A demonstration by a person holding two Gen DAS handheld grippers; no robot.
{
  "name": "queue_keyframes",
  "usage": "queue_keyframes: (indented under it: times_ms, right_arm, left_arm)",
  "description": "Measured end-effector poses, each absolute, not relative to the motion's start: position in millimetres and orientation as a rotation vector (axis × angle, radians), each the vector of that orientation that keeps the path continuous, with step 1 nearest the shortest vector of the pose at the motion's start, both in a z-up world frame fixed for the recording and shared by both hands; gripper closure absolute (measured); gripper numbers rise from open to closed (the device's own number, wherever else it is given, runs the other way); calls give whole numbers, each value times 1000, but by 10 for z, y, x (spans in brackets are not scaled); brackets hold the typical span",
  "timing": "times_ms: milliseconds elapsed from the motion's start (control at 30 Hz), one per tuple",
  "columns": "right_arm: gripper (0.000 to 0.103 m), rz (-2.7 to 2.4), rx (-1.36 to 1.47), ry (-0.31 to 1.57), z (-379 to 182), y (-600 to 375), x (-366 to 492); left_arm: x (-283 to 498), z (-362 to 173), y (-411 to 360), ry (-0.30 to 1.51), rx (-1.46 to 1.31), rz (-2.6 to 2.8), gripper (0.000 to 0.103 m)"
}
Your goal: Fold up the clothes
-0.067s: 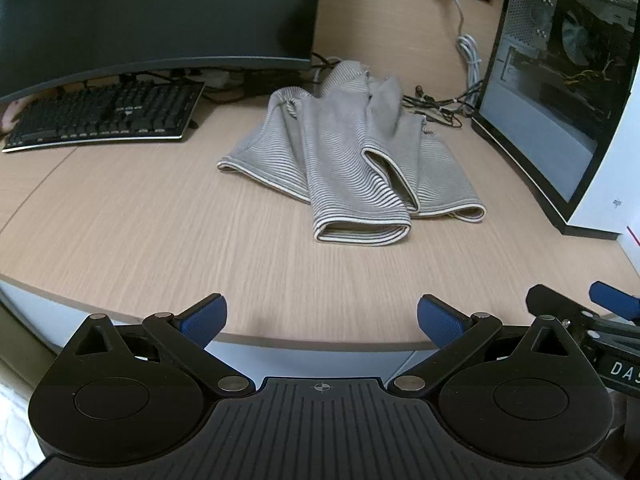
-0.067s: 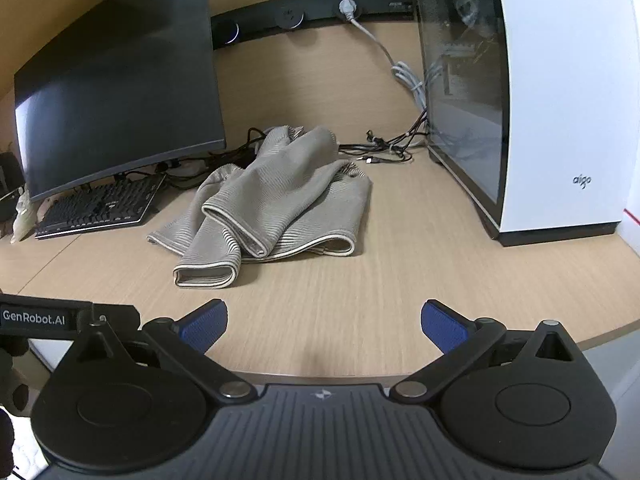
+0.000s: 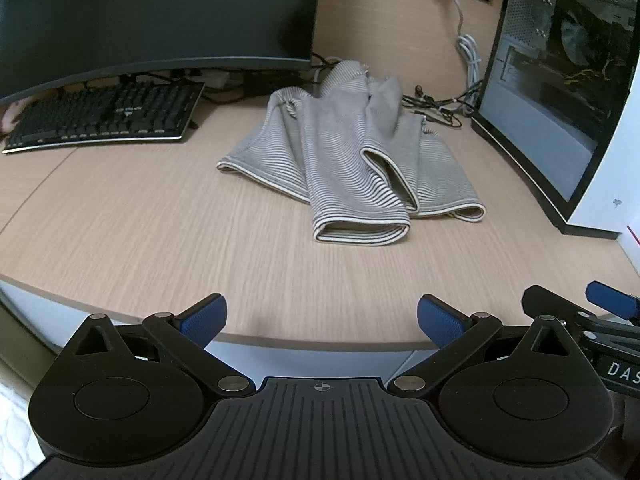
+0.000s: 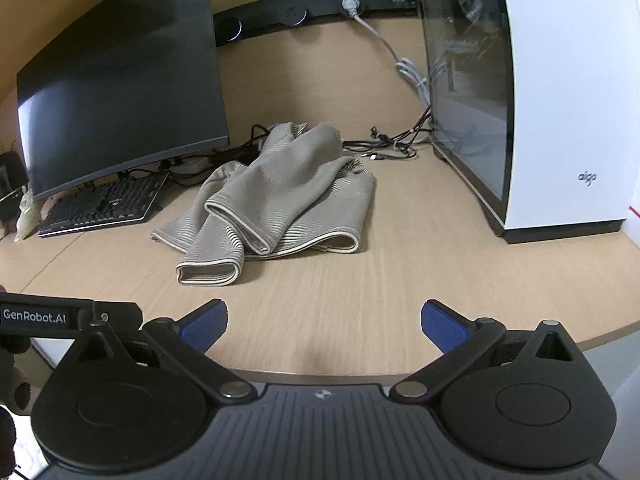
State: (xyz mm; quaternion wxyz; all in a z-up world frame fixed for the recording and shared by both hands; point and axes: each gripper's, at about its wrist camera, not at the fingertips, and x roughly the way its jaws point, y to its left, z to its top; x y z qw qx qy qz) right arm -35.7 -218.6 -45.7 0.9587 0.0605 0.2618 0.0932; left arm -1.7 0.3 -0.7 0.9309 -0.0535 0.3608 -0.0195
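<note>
Striped garment (image 3: 352, 168) crumpled, wooden desk (image 3: 160, 240), monitor (image 3: 140, 16)

Wooden desk (image 3: 140, 232): crumpled striped garment (image 3: 344, 160), keyboard (image 3: 108, 118), cables (image 3: 440, 106), PC case (image 4: 560, 120).

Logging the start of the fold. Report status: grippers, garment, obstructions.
Left gripper open, right gripper open, both empty at desk edge. Striped garment bunched mid-desk, untouched. Keyboard, cables and PC case flank it; approach path open.
</note>
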Motion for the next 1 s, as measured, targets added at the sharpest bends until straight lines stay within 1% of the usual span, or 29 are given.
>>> queue_keyframes:
  times_ms: [167, 533, 1000]
  right_arm:
    - [0, 174, 123, 536, -373, -2392, -309]
    - [0, 149, 113, 521, -577, -2083, -213]
    - [0, 120, 119, 521, -555, -2074, -313]
  left_arm:
    - [-47, -19, 8, 728, -104, -43, 0]
    - [19, -31, -86, 737, -93, -37, 0]
    - [-15, -23, -61, 732, -97, -37, 0]
